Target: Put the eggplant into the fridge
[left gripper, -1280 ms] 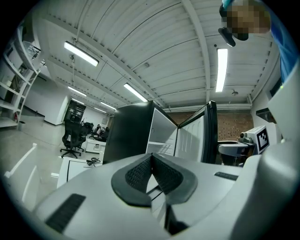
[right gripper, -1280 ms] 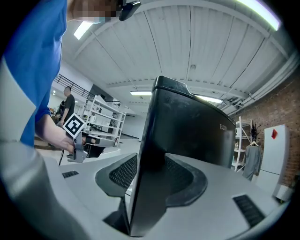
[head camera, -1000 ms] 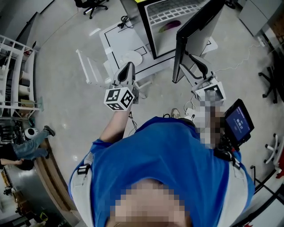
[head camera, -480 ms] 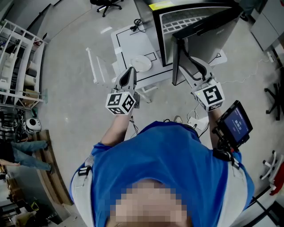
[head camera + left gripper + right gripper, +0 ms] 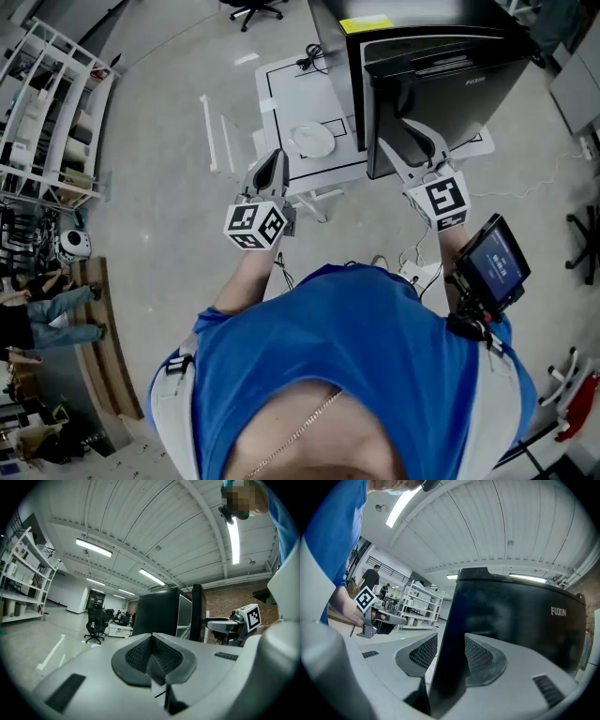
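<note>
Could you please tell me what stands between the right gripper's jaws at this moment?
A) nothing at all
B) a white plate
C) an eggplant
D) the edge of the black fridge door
D: in the right gripper view, the right gripper has the edge of the black door between its two pads, which sit against both of the door's faces.

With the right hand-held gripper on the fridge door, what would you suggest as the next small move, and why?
Probably press the door fully shut, then open the jaws and let go. The right hand-held gripper is clamped on the door's edge, and the head view shows nothing of the inside of the fridge, so the door looks almost closed. The left hand-held gripper is shut and empty.
</note>
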Demonstrator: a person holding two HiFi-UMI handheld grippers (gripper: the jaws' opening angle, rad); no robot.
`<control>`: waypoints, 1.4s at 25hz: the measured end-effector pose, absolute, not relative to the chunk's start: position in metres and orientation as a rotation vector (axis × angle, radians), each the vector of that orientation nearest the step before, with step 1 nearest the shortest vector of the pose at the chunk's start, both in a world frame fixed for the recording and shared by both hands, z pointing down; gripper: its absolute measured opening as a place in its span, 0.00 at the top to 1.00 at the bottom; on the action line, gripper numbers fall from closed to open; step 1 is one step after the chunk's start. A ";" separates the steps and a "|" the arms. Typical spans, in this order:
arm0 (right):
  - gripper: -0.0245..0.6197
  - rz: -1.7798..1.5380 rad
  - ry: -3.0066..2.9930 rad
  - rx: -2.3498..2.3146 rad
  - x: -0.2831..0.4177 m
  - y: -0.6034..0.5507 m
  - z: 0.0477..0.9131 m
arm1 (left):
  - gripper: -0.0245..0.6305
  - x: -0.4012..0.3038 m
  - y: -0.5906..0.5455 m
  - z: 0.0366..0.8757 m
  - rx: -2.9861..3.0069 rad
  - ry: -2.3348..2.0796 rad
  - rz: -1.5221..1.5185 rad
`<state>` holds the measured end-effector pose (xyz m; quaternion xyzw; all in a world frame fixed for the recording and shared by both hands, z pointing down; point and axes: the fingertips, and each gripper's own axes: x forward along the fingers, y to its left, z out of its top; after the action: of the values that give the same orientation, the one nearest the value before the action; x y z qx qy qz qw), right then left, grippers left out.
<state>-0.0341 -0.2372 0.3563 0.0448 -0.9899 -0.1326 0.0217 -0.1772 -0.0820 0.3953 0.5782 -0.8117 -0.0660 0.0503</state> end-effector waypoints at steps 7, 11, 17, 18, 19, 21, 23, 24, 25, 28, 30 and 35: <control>0.68 -0.459 -3.065 0.147 -0.044 -0.237 0.346 | 0.95 -0.177 -0.062 0.386 1.715 -2.520 -0.207; 0.68 -0.497 -3.055 0.192 -0.050 -0.241 0.339 | 0.95 -0.179 -0.057 0.383 1.694 -2.538 -0.208; 0.68 -0.542 -3.035 0.237 -0.053 -0.242 0.330 | 0.95 -0.177 -0.047 0.374 1.678 -2.559 -0.213; 0.68 -0.544 -3.031 0.248 -0.053 -0.243 0.330 | 0.95 -0.177 -0.045 0.372 1.676 -2.563 -0.214; 0.68 -0.542 -3.027 0.262 -0.053 -0.244 0.329 | 0.95 -0.177 -0.043 0.371 1.674 -2.566 -0.215; 0.68 -0.538 -3.022 0.286 -0.054 -0.246 0.326 | 0.95 -0.177 -0.041 0.368 1.669 -2.571 -0.215; 0.68 -0.551 -3.015 0.300 -0.056 -0.248 0.325 | 0.95 -0.180 -0.042 0.367 1.666 -2.573 -0.215; 0.68 -0.558 -3.012 0.303 -0.057 -0.249 0.325 | 0.95 -0.182 -0.043 0.367 1.666 -2.574 -0.214; 0.68 -0.563 -3.010 0.306 -0.057 -0.249 0.325 | 0.95 -0.184 -0.043 0.367 1.666 -2.574 -0.214; 0.68 -0.563 -3.007 0.315 -0.056 -0.246 0.326 | 0.95 -0.183 -0.041 0.367 1.670 -2.571 -0.213; 0.68 -0.561 -3.006 0.318 -0.057 -0.247 0.328 | 0.95 -0.184 -0.044 0.369 1.675 -2.568 -0.212; 0.68 -0.554 -3.004 0.325 -0.059 -0.250 0.329 | 0.95 -0.186 -0.051 0.369 1.689 -2.561 -0.216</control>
<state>-0.0591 -0.2505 0.3294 0.1057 -0.9773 -0.1803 0.0348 -0.1860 -0.0506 0.3689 0.5489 -0.8322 -0.0701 0.0333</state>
